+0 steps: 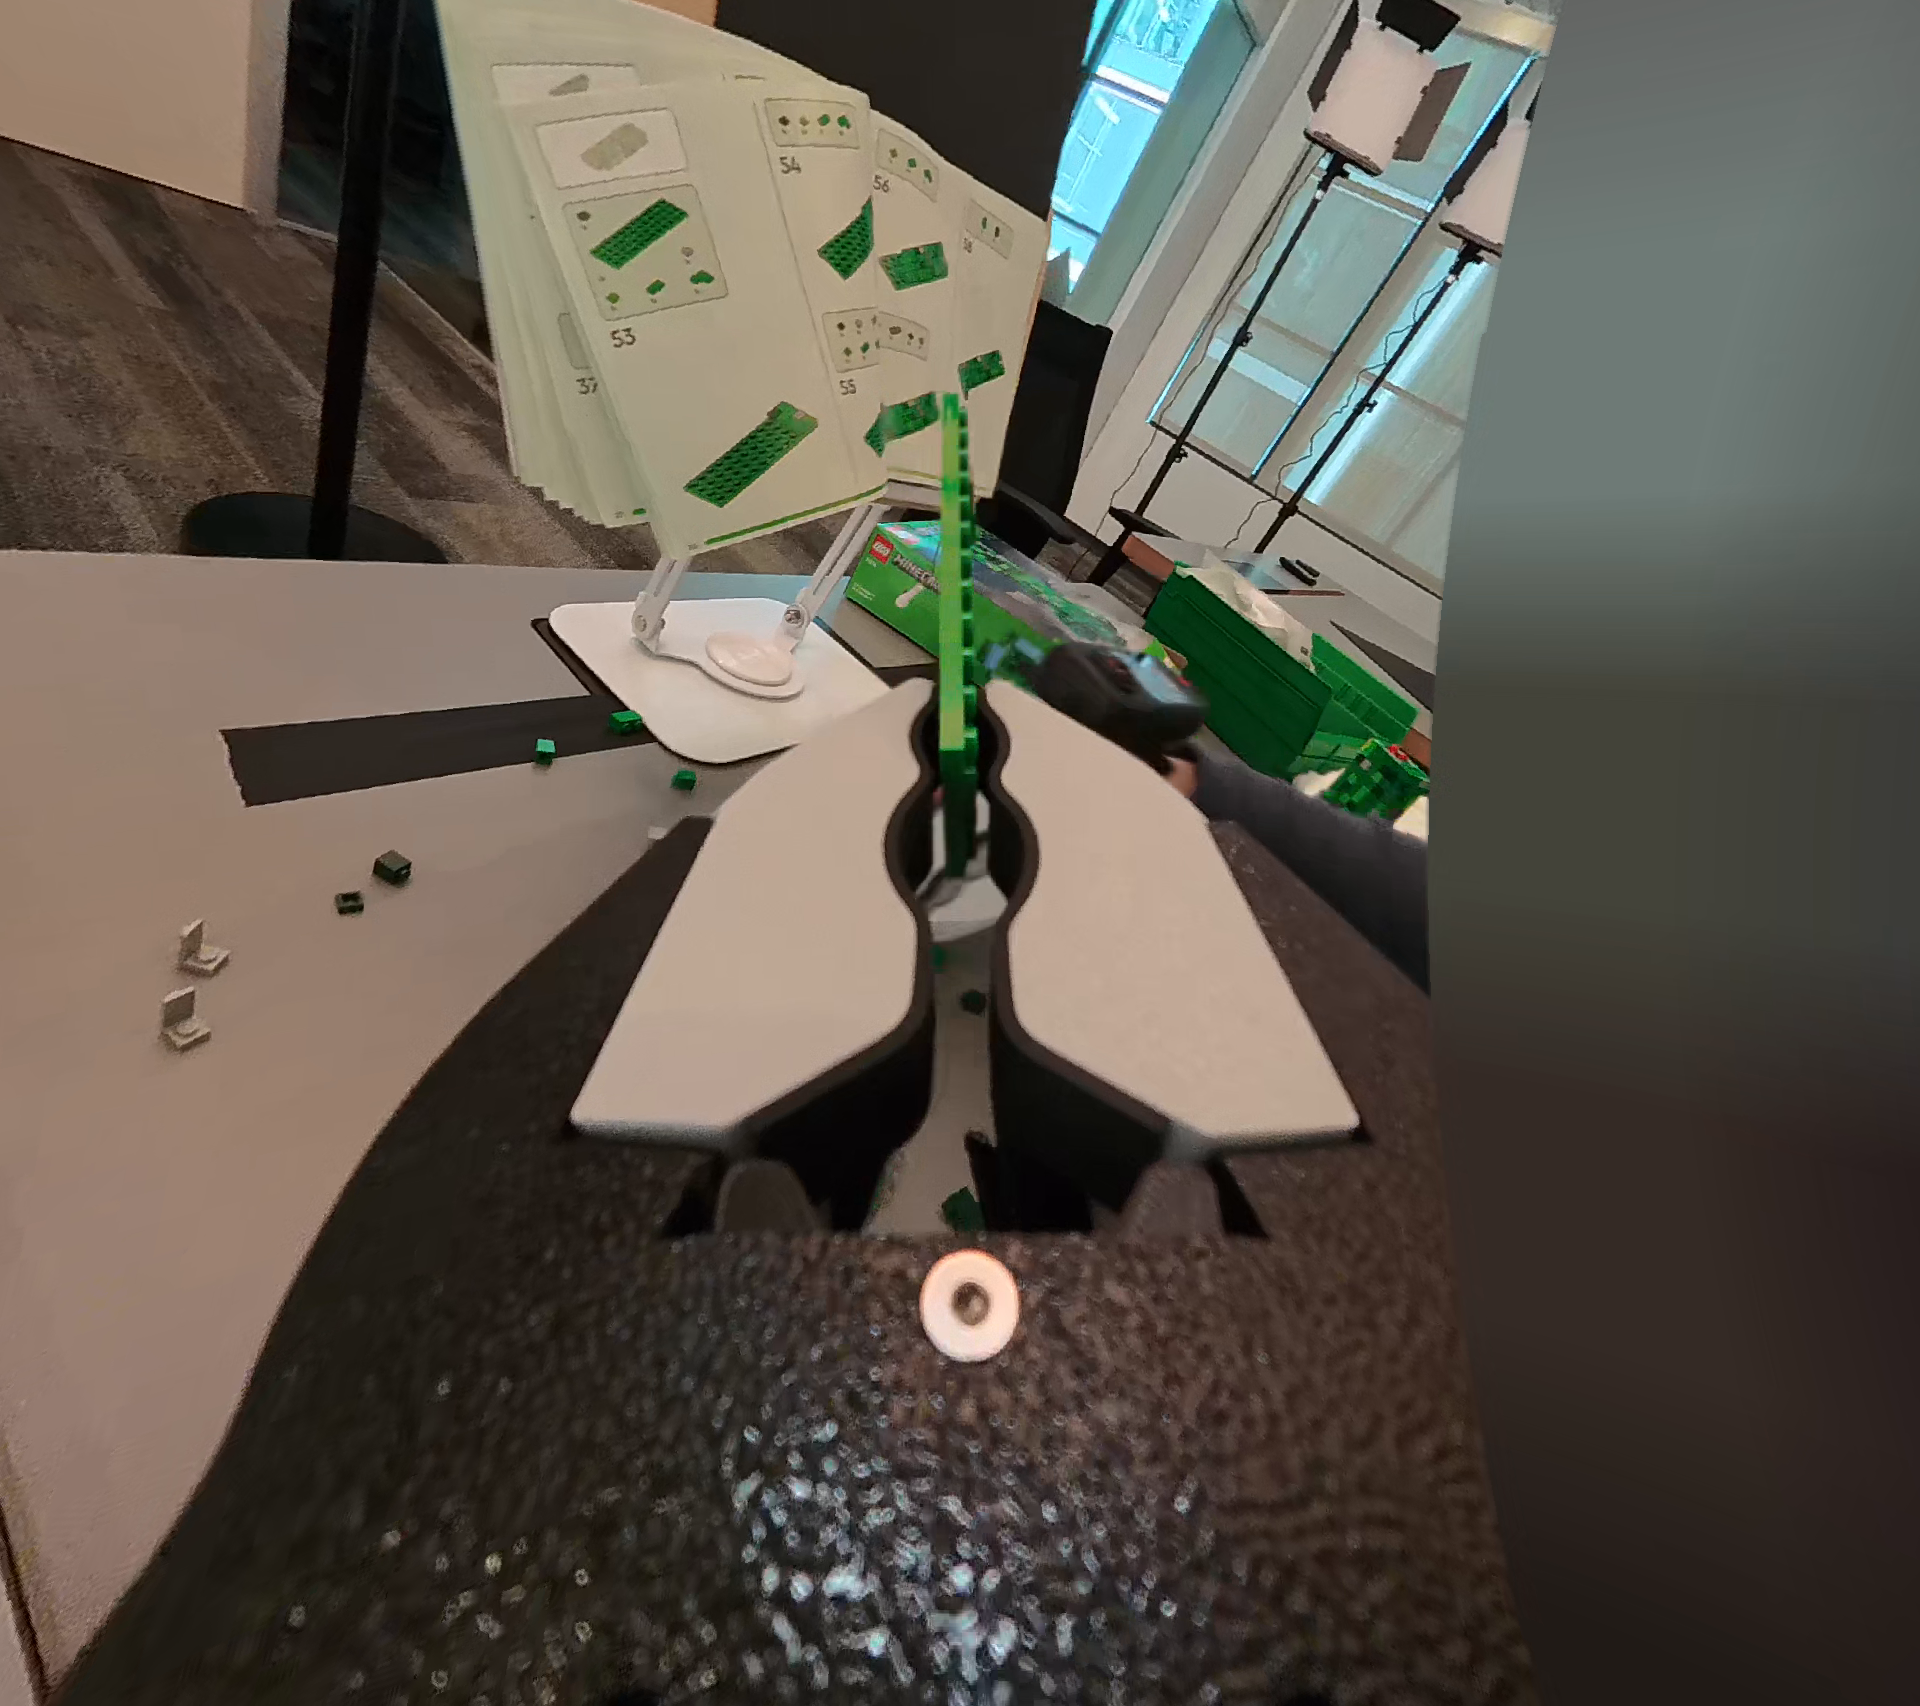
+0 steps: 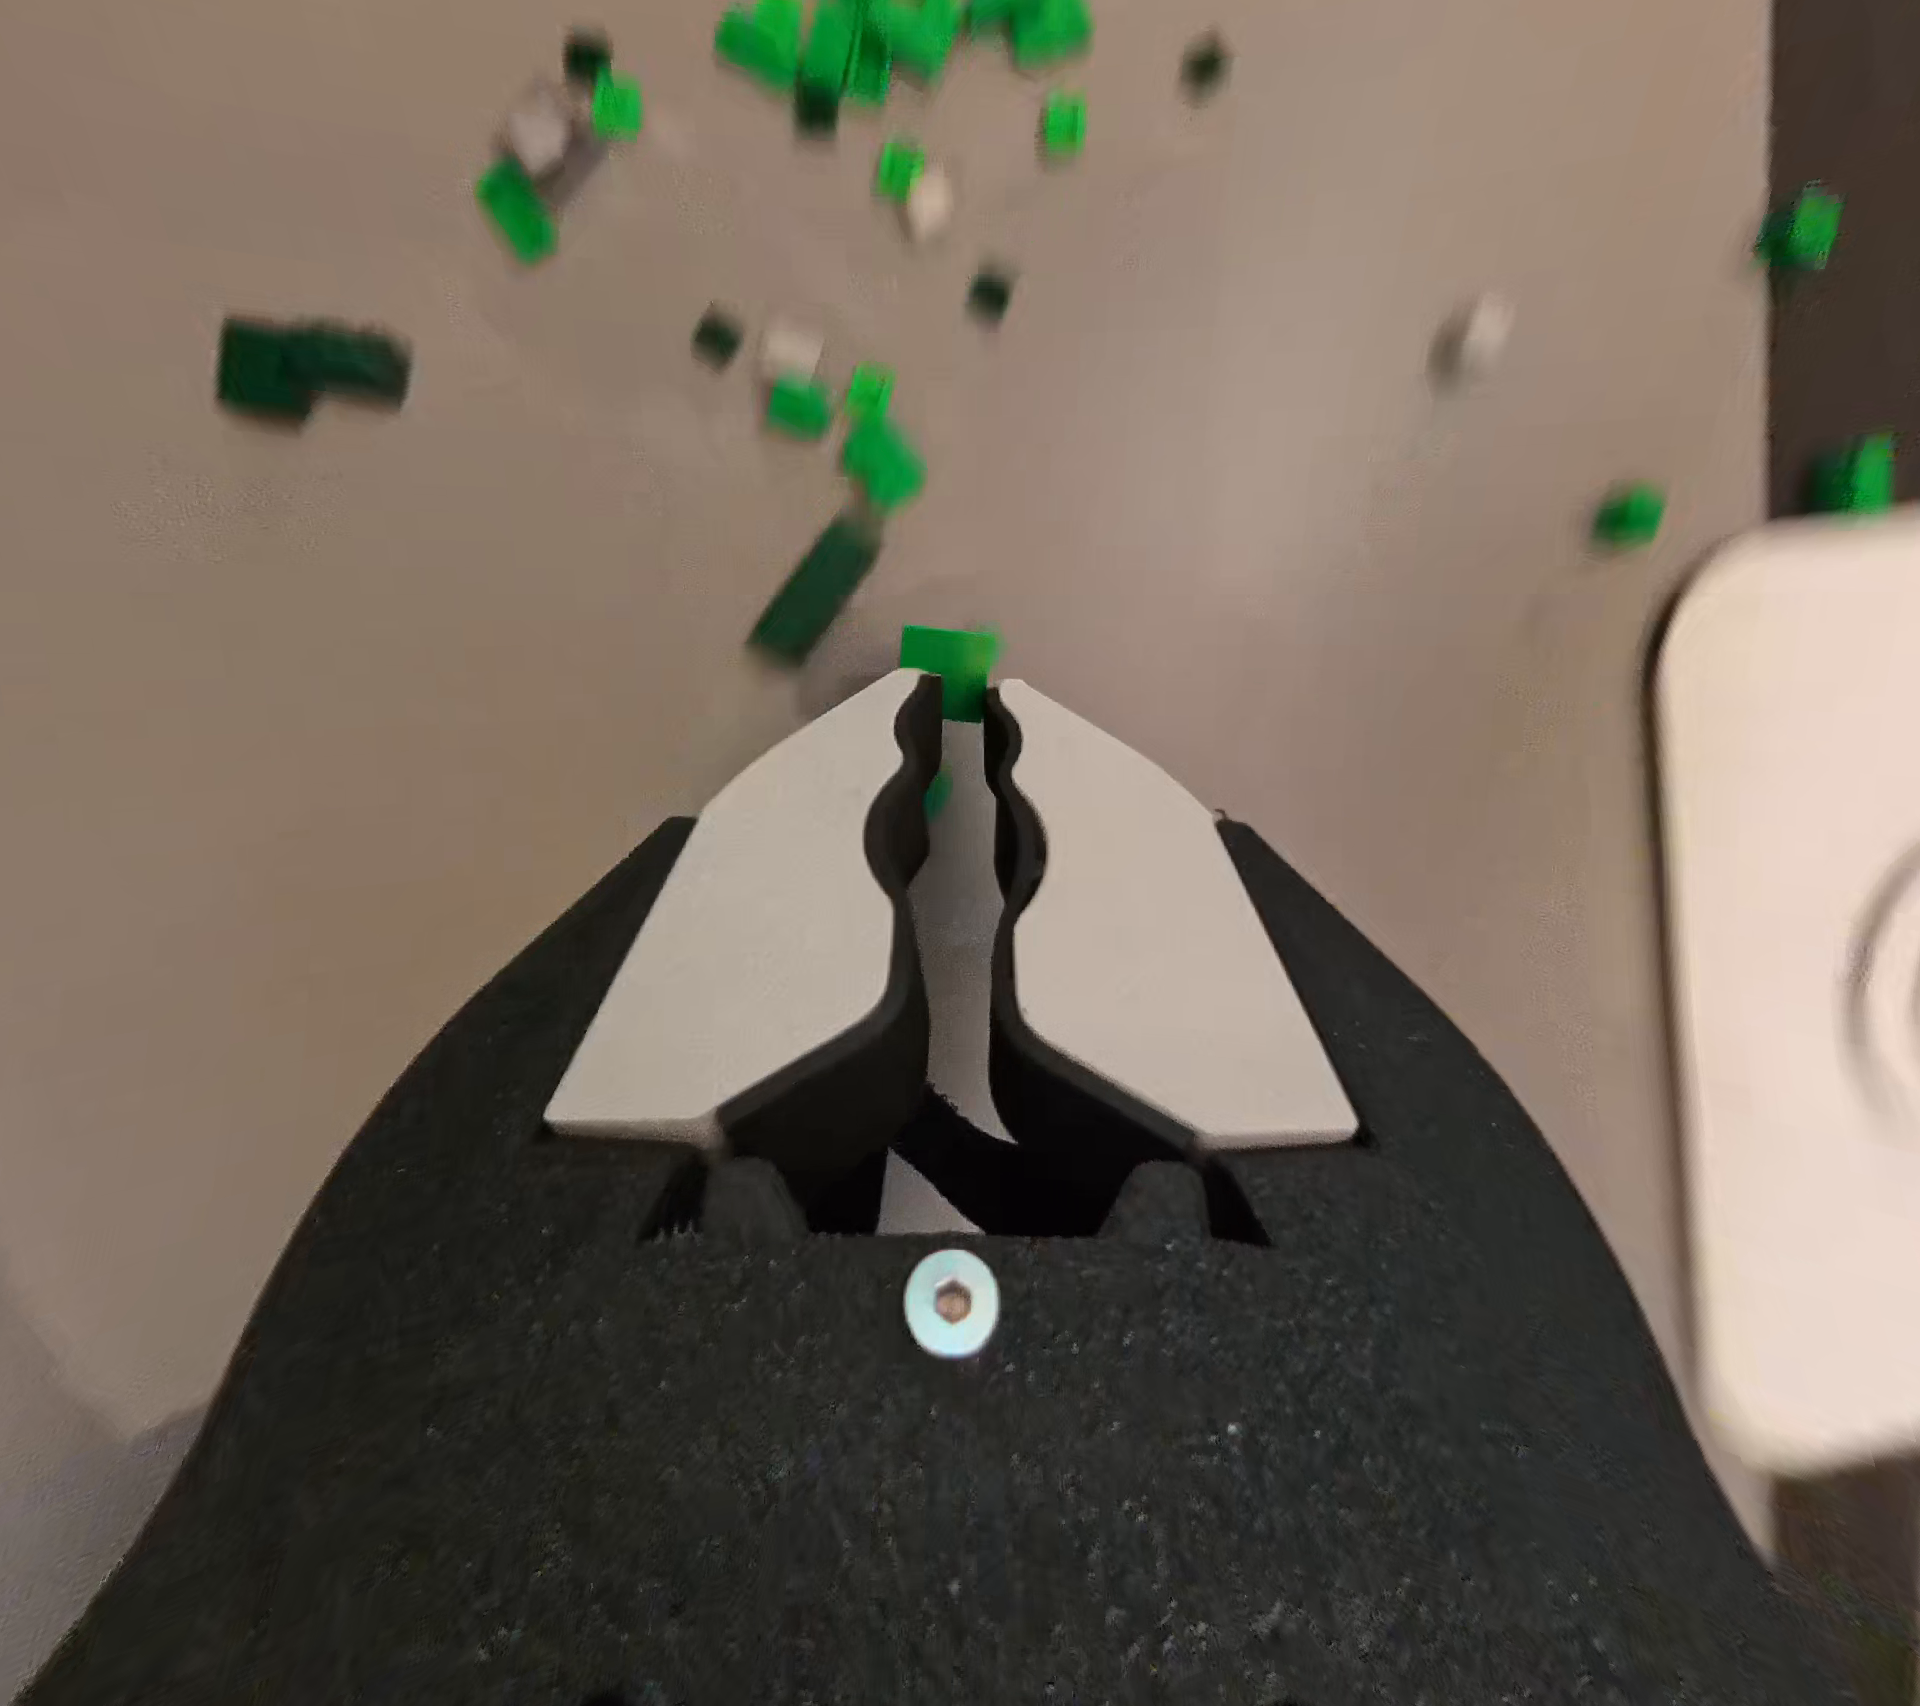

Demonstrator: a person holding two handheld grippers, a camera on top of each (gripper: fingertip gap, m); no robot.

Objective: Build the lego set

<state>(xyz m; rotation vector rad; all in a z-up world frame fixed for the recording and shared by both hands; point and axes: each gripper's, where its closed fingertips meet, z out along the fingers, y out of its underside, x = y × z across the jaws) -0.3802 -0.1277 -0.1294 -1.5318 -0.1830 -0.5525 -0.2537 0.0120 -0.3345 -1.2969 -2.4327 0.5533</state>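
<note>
- Two hand-held grippers are in use, each clamped on a green building piece.
- The left gripper [image 1: 958,721] has its fingers drawn together on a long green studded plate [image 1: 954,576], seen edge-on and standing upright; both pads press its lower end.
- Beyond that plate, far across the grey table [image 1: 156,669], an open instruction booklet [image 1: 727,285] rests on a white stand [image 1: 717,669].
- Right of the stand lie a green set box [image 1: 904,586] and stacked green bricks [image 1: 1268,680].
- The other gripper's dark body shows just right of the plate, with a dark sleeve [image 1: 1309,835] behind it.
- A black tape strip [image 1: 416,747] crosses the table at left; small green pieces [image 1: 393,867] and two pale grey brackets [image 1: 192,981] lie near it.
- The right gripper [image 2: 958,695] points down at the table, its tips pinching a small bright green piece [image 2: 951,664] that juts out past them.
- Many loose green and grey pieces [image 2: 894,15], blurred, are scattered farther off; a dark green brick [image 2: 816,591] lies nearest, just left of the tips.
- The white stand base [image 2: 1787,981] fills the right edge.
</note>
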